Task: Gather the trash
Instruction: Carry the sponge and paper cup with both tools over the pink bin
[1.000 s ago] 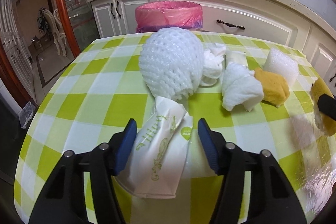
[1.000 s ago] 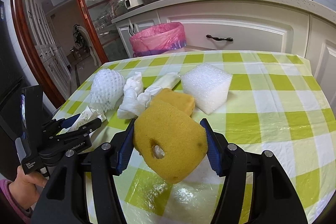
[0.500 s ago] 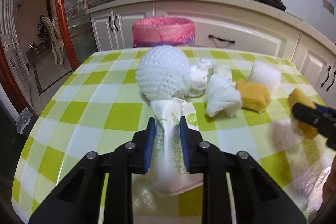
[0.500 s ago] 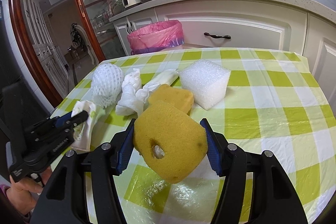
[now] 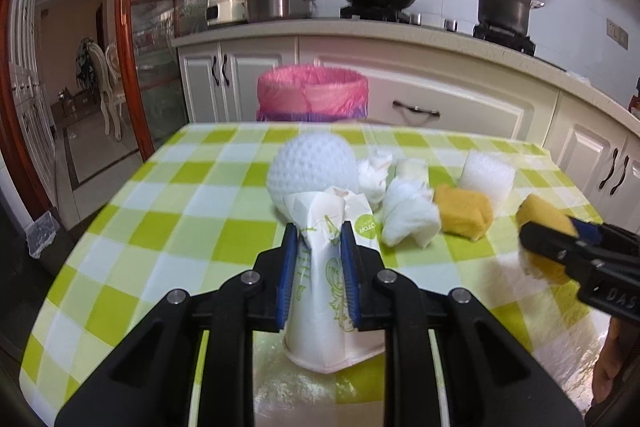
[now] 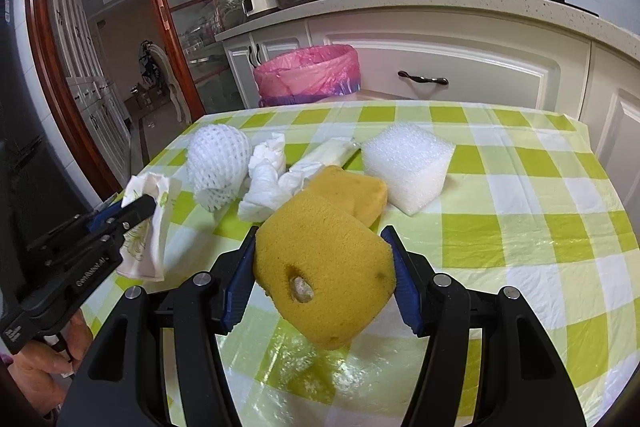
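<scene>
Kitchen, checked-cloth bench. Left gripper clenched on white paper wrapper, foam net just ahead. Right gripper grasping yellow sponge; second sponge just beyond. Pink-lined bin past the bench's far edge.
</scene>
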The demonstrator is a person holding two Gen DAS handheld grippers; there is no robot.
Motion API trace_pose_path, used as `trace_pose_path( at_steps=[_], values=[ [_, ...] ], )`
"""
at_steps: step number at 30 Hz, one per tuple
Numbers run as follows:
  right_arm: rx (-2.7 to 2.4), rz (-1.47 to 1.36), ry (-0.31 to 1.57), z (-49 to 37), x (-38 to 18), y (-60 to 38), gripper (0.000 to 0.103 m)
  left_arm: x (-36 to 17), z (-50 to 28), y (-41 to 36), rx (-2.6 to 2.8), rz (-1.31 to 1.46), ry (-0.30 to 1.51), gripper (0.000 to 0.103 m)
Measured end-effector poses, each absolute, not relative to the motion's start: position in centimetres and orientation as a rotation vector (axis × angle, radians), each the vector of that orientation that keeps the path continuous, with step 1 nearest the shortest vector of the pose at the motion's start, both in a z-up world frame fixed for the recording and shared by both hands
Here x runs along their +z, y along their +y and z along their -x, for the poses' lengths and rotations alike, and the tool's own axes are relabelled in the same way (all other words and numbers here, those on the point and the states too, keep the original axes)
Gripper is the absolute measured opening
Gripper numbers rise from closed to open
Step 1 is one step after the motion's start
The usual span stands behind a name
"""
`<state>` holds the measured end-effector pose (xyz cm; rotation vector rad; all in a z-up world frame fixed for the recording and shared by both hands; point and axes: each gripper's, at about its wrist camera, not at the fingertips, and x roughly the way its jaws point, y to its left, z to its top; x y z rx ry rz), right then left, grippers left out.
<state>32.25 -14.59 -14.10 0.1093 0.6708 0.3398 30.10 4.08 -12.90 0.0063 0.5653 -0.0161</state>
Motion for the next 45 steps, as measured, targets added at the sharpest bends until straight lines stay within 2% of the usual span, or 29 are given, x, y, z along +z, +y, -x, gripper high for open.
trace_pose_path(
  at_steps=[12, 24, 34, 45],
  values=[
    [0.352, -0.077, 0.594, -33.0, -11.4, -13.6, 0.058, -9.3, -28.6, 3.5, -0.026, -0.014, 0.452, 0.021],
    [0.374, -0.057, 0.518, -38.0, -7.7, -12.4, 0.058, -5.8, -31.6, 3.9, -0.027, -0.012, 0.372, 0.021],
    [0.392, -0.02, 0.475, -45.9, -5.1, -10.4, 0.058, -3.1, -39.4, 4.2, -0.03, -0.052, 0.323, 0.021],
    [0.456, 0.009, 0.498, -59.3, -4.5, -8.3, 0.058, -2.2, -53.6, 6.8, -0.078, -0.039, 0.35, 0.021]
  ],
)
